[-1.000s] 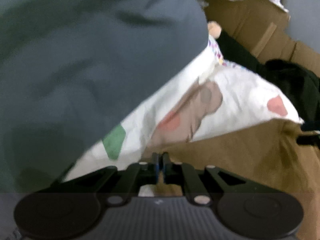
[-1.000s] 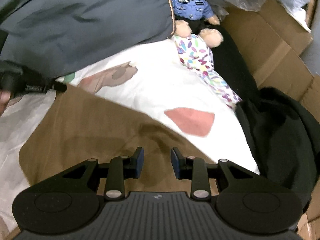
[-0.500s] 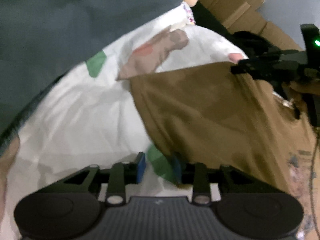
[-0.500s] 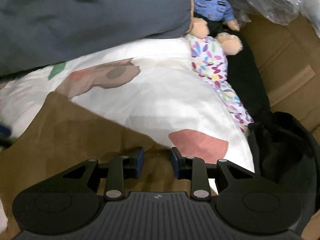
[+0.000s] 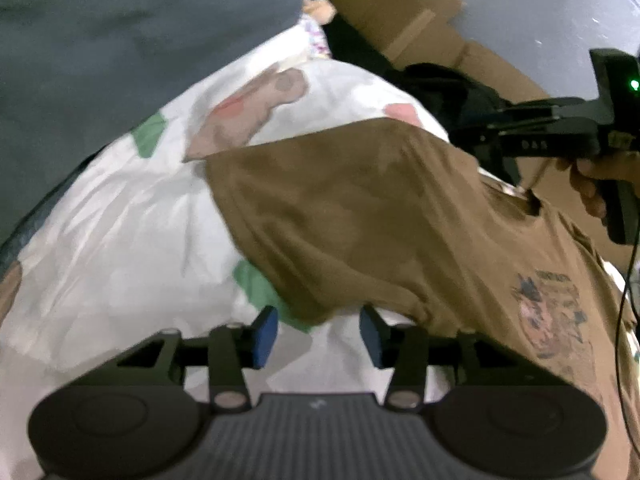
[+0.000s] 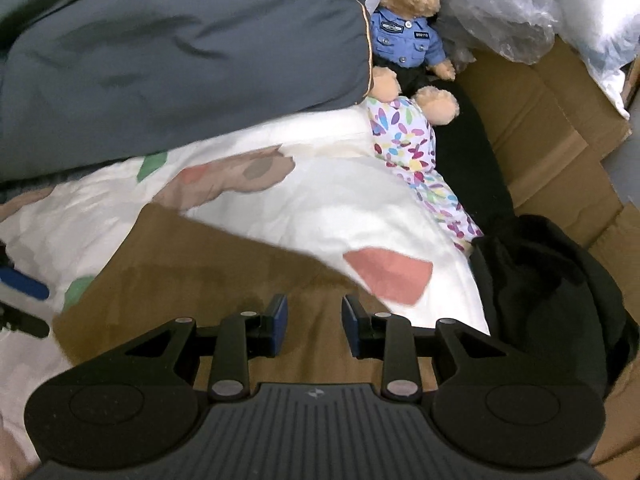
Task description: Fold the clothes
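Observation:
A brown T-shirt (image 5: 380,220) with a printed picture (image 5: 552,320) lies spread on a white bedsheet (image 5: 120,240) with coloured patches. My left gripper (image 5: 317,336) hovers at the shirt's near edge. Its jaws are opening, and only sheet and the shirt's hem show below the gap; the pads press on nothing. My right gripper (image 6: 315,326) stands open just above the brown T-shirt (image 6: 200,280), with the fabric lying flat beneath its blue pads. In the left wrist view the right gripper (image 5: 492,136) sits at the shirt's far right corner, held by a hand (image 5: 592,184).
A grey duvet (image 6: 180,60) is heaped at the back left. A teddy bear in a blue uniform (image 6: 408,36), a floral cloth (image 6: 408,144), a black garment (image 6: 552,280), a plastic bag (image 6: 500,20) and cardboard boxes (image 6: 552,128) line the right side.
My left gripper was shut at the brown shirt's edge by the grey duvet. It has drawn back, let go and opened. The right gripper's view has shifted slightly.

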